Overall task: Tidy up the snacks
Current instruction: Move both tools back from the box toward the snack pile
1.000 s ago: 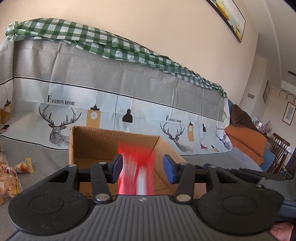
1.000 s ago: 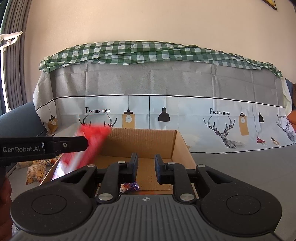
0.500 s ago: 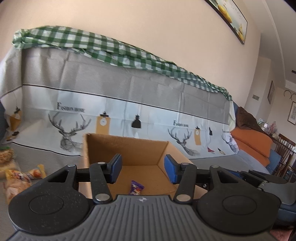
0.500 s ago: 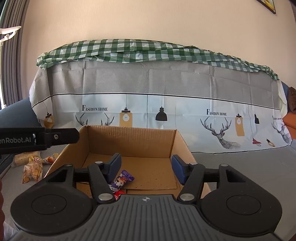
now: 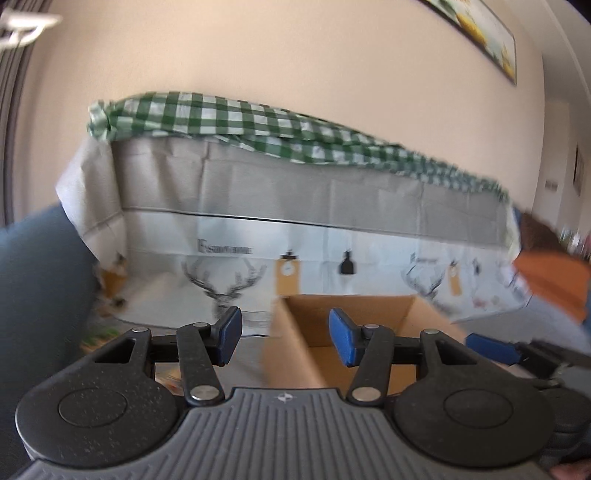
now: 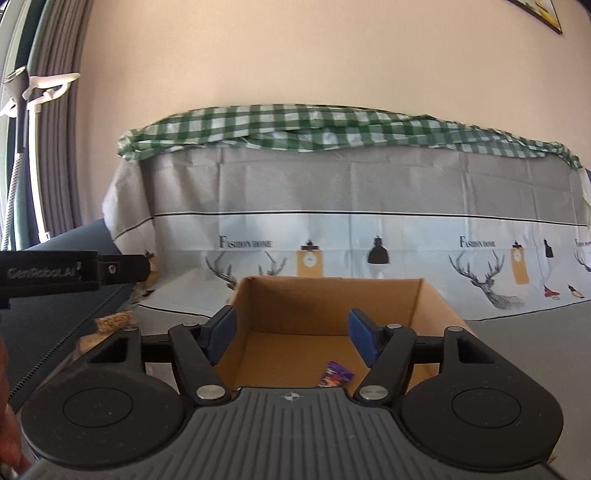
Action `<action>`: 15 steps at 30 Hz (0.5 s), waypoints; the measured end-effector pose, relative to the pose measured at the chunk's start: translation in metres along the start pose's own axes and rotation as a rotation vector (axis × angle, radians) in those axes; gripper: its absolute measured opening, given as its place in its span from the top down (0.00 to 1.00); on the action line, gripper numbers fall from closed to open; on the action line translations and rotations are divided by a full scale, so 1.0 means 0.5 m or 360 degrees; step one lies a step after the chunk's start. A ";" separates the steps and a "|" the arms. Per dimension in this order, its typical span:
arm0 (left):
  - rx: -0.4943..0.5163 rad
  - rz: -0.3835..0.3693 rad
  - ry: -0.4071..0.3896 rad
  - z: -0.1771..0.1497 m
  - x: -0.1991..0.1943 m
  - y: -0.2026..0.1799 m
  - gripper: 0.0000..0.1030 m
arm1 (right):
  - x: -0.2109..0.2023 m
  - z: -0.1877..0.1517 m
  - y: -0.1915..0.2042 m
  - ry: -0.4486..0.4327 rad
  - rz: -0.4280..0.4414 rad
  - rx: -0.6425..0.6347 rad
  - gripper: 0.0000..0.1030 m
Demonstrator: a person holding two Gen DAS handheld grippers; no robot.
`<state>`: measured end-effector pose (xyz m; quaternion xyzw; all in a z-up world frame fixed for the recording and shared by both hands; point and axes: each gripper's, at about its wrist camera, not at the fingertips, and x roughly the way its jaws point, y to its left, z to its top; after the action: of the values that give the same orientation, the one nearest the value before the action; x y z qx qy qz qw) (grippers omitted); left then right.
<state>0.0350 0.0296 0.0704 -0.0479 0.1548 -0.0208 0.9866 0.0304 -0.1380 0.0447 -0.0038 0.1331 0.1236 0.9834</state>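
1. A home's living room: a sofa [image 6: 369, 184] stands against the plain wall beyond the claw, draped in a deer-print sheet [image 6: 369, 240] and a green check cloth [image 6: 332, 127].
2. A framed picture [image 5: 480, 35] hangs high on the wall, up and right of the claw.
3. Grey curtains [image 6: 55, 147] hang far left.
4. An orange cushion [image 5: 554, 280] lies at the right.

Through the left wrist camera I see my left gripper [image 5: 285, 334] with its blue pads apart and nothing between them. Beyond the right pad stands the open cardboard box [image 5: 354, 325], its near left corner blurred. The right gripper's blue fingertip [image 5: 493, 348] pokes in at the right edge. Behind hangs a grey deer-print sheet [image 5: 295, 236], topped by a green checked cloth [image 5: 258, 125].
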 end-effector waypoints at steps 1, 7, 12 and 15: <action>0.0050 0.0017 0.0025 0.008 0.002 0.016 0.44 | 0.001 0.001 0.011 0.0005 0.0023 0.0019 0.34; 0.0006 0.0223 0.0052 -0.014 0.001 0.169 0.59 | 0.021 -0.001 0.089 0.0128 0.0220 0.0103 0.36; -0.0374 0.0512 0.0353 -0.045 0.033 0.307 0.92 | 0.042 -0.016 0.173 0.0225 0.0423 0.0108 0.57; -0.0394 0.0552 0.0440 -0.053 0.049 0.328 0.92 | 0.061 -0.028 0.221 0.0291 0.0503 0.0085 0.62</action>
<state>0.0546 0.1891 0.0213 -0.1378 0.2955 0.1615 0.9315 0.0283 -0.0240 0.0257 0.0320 0.2241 0.2721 0.9353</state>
